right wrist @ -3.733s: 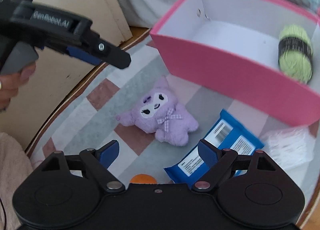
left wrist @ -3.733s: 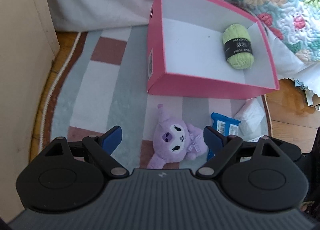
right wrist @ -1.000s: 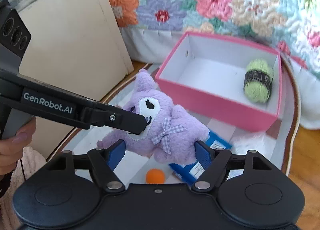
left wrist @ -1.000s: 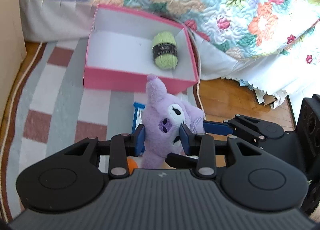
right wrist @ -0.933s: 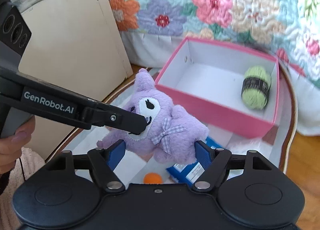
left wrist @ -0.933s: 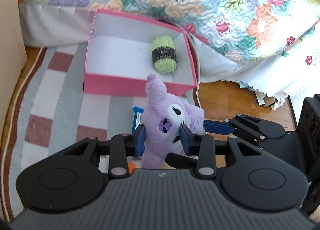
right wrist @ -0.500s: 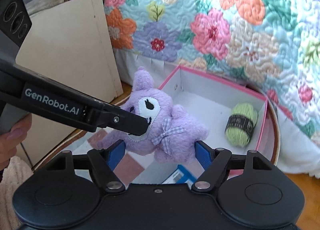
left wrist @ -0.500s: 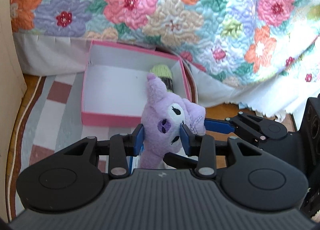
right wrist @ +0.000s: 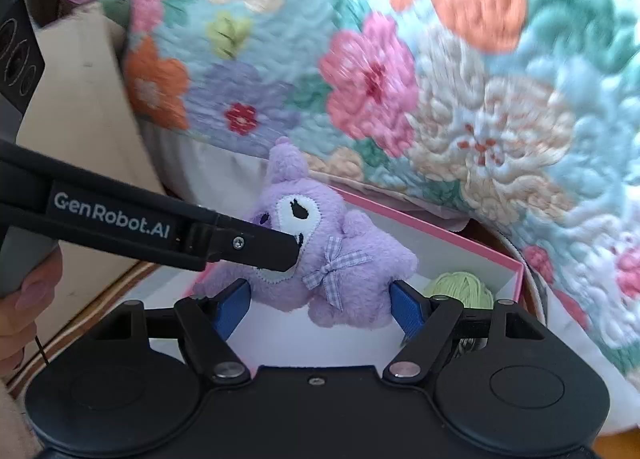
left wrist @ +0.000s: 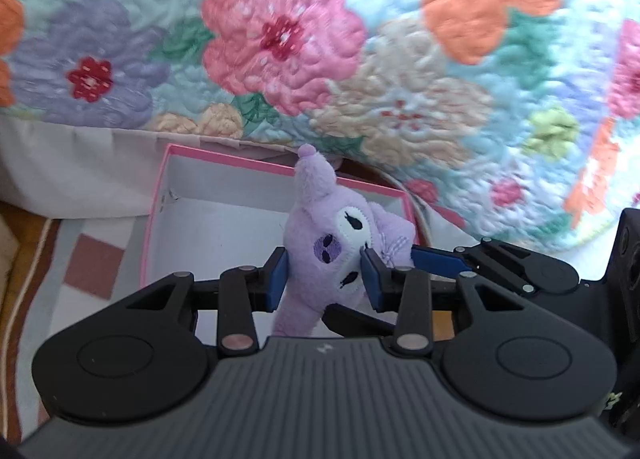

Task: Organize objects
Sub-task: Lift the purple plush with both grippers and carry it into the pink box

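My left gripper [left wrist: 324,279] is shut on the head of a purple plush toy [left wrist: 328,243] and holds it up over the pink box [left wrist: 200,215]. In the right wrist view the plush [right wrist: 320,247] hangs between the blue pads of my right gripper [right wrist: 320,309], which is open and not touching it. The left gripper's black finger [right wrist: 240,243] presses the plush's face. A green yarn ball [right wrist: 460,289] lies inside the box [right wrist: 500,259], behind the plush.
A floral quilt [left wrist: 360,59] drapes over the bed edge right behind the box. A beige board [right wrist: 80,99] stands at the left. A striped rug [left wrist: 80,267] covers the floor by the box.
Both grippers have moved forward and closer to the box with the plush lifted; the box now sits directly under the plush, and the quilt fills more of both views.
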The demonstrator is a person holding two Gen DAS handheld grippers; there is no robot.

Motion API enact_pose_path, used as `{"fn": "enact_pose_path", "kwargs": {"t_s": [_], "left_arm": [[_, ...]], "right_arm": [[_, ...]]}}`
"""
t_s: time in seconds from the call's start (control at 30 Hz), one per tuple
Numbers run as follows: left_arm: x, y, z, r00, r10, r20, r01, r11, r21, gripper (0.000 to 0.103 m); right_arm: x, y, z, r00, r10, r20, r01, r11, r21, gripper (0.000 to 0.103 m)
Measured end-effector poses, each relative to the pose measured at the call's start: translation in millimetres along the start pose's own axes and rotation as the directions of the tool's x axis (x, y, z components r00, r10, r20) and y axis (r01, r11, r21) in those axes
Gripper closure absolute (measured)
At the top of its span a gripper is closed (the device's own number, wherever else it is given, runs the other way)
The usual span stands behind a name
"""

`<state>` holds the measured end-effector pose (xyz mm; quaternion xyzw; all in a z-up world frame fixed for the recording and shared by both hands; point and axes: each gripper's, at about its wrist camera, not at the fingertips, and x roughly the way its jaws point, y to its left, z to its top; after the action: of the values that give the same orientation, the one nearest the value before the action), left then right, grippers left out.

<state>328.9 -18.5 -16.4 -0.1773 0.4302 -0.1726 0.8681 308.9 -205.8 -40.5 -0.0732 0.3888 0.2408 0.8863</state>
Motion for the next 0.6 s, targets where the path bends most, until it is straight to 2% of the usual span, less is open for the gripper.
{"fn": "enact_pose_path", "kwargs": {"t_s": [0.17,0.37,0.6], "left_arm": [[56.7,25.3,10.9,0.998,0.013,-0.060,-0.016,0.998,-0.057,0.065],[106.9,44.9,12.2,0.996,0.029,-0.086,-0.035,0.997,-0.076,0.066],[138.6,66.3,7.9,0.992,-0.002,-0.126,-0.016,0.990,-0.138,0.065]], "right_arm": [[54.1,-33.0,-1.3,0.998,0.030,-0.058,-0.025,0.996,0.090,0.024],[105.8,-48.5,-4.4,0.993,0.005,-0.116,0.008,0.993,0.119,0.025],[136.5,-53.5,-8.7,0.985,-0.032,-0.172,0.046,0.996,0.078,0.025]]}}
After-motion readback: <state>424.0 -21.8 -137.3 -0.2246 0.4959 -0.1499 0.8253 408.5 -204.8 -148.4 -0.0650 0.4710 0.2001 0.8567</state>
